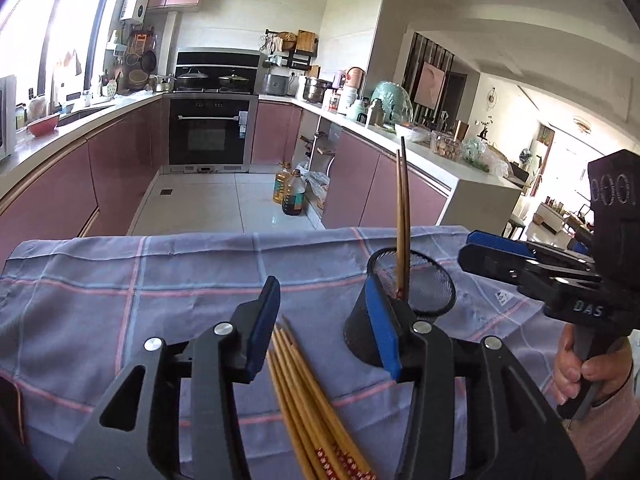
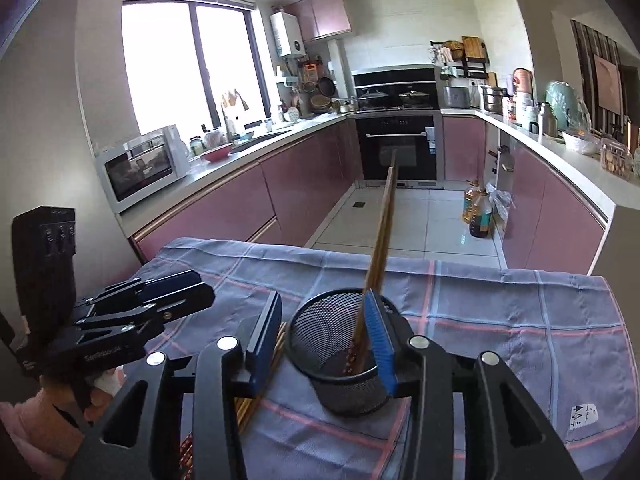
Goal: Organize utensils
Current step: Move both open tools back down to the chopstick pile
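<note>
Here both grippers, left gripper (image 1: 324,322) and right gripper (image 2: 324,336), angle downward, jaws apart.

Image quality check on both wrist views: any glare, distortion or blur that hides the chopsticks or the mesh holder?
Left wrist view: window blown out at upper left, strong fisheye bending of the counters, but the loose chopsticks and the mesh holder on the cloth are sharp.
Right wrist view: window overexposed, dark vignette in the corners; the pair standing in the holder is slightly soft, still readable.
</note>
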### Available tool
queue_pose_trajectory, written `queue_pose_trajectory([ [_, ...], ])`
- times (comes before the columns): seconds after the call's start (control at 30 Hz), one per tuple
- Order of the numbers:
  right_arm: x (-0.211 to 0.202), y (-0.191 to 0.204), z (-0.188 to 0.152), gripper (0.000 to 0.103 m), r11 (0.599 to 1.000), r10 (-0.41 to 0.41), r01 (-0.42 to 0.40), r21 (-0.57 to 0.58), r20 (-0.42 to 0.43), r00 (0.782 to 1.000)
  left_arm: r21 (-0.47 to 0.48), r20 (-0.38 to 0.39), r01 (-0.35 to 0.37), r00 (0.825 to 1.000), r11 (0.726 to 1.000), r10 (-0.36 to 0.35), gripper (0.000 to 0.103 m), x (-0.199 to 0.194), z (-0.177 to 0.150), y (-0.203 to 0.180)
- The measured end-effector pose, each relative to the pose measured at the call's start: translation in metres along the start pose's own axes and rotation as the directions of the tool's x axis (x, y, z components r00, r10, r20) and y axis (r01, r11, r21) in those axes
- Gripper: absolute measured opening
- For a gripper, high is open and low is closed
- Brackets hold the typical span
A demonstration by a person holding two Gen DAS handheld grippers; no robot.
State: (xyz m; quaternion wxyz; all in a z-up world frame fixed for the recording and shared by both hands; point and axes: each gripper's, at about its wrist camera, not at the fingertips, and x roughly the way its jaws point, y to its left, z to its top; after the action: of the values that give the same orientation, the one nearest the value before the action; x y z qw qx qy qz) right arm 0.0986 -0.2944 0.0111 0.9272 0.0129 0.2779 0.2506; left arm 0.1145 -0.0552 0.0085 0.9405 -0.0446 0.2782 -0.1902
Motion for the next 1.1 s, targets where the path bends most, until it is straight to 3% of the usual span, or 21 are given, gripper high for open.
queue_pose_trajectory([
  [0.17, 0.016, 0.030, -0.031, 0.047, 0.997, 0.061, -0.064, -0.031, -0.100, 0.993, 0.000, -0.084, -0.031, 0.996, 1.000, 0.031, 0.048, -0.003, -0.033, 0.019],
  [0.3, 0.047, 0.039, -0.057, 0.046, 0.996, 0.089, -0.089, 0.012, -0.211, 0.973, -0.015, -0.166, -0.048, 0.985, 0.999, 0.045, 0.048, 0.004, -0.060, 0.035],
  [0.47, 0.077, 0.046, -0.077, 0.038, 0.995, 0.102, -0.093, 0.046, -0.294, 0.950, -0.026, -0.231, -0.056, 0.972, 0.998, 0.048, 0.048, 0.015, -0.081, 0.042],
  [0.83, 0.090, 0.046, -0.087, 0.028, 0.996, 0.078, -0.060, 0.063, -0.346, 0.935, 0.005, -0.311, -0.006, 0.950, 1.000, 0.007, 0.046, 0.032, -0.100, 0.027],
  [1.1, 0.087, 0.035, -0.089, 0.017, 0.993, 0.093, -0.062, 0.099, -0.346, 0.933, -0.009, -0.344, 0.034, 0.938, 0.999, -0.035, 0.040, 0.042, -0.105, 0.021],
])
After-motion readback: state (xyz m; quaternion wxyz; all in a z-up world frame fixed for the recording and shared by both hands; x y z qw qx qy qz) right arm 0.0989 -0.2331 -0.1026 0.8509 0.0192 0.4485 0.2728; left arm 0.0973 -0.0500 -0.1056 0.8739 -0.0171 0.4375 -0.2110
